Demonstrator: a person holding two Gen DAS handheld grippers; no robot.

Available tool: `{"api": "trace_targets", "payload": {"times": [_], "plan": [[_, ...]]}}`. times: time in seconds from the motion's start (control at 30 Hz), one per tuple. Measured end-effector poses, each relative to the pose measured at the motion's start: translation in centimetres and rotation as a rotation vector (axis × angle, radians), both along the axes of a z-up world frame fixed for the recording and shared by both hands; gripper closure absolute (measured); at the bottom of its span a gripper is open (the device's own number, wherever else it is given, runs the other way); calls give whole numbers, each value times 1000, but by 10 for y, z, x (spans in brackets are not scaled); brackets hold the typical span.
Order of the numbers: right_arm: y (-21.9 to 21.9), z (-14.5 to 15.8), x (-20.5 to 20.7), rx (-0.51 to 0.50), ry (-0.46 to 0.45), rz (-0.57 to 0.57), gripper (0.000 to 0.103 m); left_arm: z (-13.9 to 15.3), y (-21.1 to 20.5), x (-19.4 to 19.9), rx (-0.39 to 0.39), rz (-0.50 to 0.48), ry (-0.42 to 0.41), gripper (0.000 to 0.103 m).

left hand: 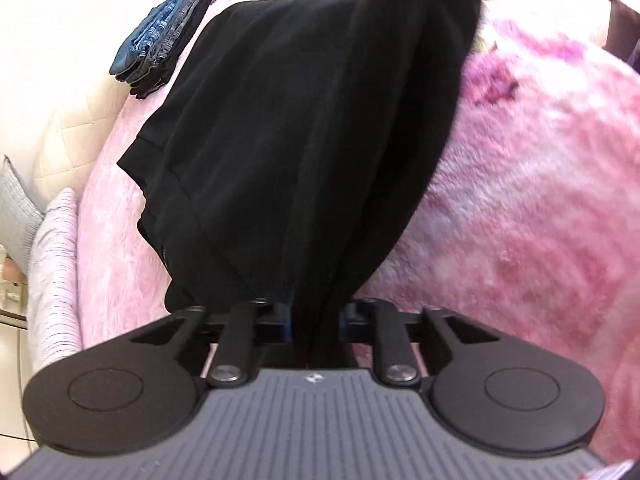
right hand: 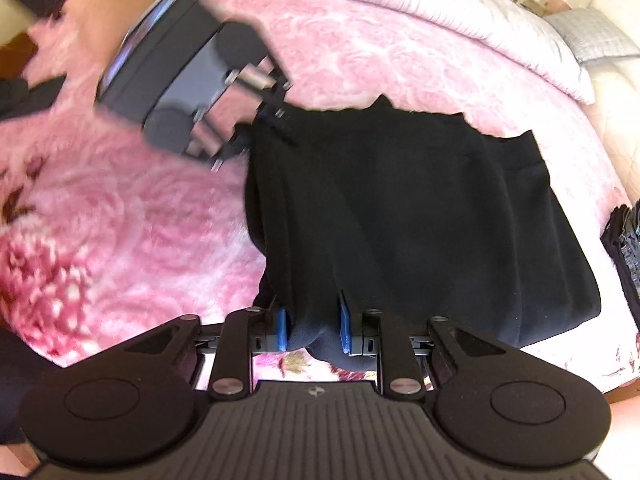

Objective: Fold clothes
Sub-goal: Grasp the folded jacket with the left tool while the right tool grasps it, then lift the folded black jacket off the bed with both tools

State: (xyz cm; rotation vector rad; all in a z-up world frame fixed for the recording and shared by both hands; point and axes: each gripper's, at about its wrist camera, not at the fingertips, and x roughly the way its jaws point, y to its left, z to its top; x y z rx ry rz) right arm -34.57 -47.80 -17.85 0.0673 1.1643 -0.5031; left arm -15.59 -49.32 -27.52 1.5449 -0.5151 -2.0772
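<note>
- My left gripper point(left hand: 316, 320) pinches a narrow bunch of the black garment point(left hand: 280, 120), which spreads ahead of it across the pink blanket point(left hand: 520, 200).
- My right gripper point(right hand: 313, 328) clamps a thicker fold of it between blue pads point(right hand: 282, 328).
- Folded jeans point(left hand: 160, 36) lie ahead, left of my left gripper.

Black tongs point(right hand: 313, 330); blue pads point(right hand: 282, 329)
</note>
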Motion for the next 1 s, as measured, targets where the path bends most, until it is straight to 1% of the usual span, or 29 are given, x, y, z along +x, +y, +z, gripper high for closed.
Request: {"api": "trace_targets", "payload": {"times": [0.03,0.07,0.13,0.17,0.23,0.3,0.4,0.53,0.57,0.67,0.77,0.83,0.87,0.9,0.93,0.97,1.0], "plan": [[4,-3,3,-13,12,-2,49,5,-4,1,17,5,11,90],[8,-6,6,-28,23,-5,37,10,-8,1,38,11,26,91],[15,-12,13,-45,39,-9,36,20,-20,3,93,35,69,91],[18,-17,16,-61,50,1,32,26,-25,4,125,61,96,91],[25,-27,22,-112,74,32,27,36,-37,6,182,105,147,91],[30,-36,26,-172,92,69,26,44,-44,7,213,121,171,91],[29,-47,26,-226,120,107,27,57,-52,7,246,123,191,91],[33,-55,25,-266,152,160,27,71,-56,7,280,134,215,91],[36,-56,25,-268,153,168,24,73,-58,7,288,137,219,92],[50,-58,22,-292,141,220,22,76,-62,7,310,139,226,92],[49,-65,21,-310,145,201,20,77,-64,10,345,147,244,92],[48,-71,23,-323,149,191,18,75,-63,11,353,146,241,92],[48,-73,23,-333,151,196,20,74,-62,11,349,139,233,92],[48,-76,23,-342,153,202,25,73,-60,10,343,133,224,92],[46,-76,23,-331,147,195,36,72,-58,10,332,126,213,92],[44,-73,23,-318,138,182,42,72,-57,9,317,119,201,92],[44,-67,21,-308,124,168,45,72,-55,8,303,112,188,92]]}}
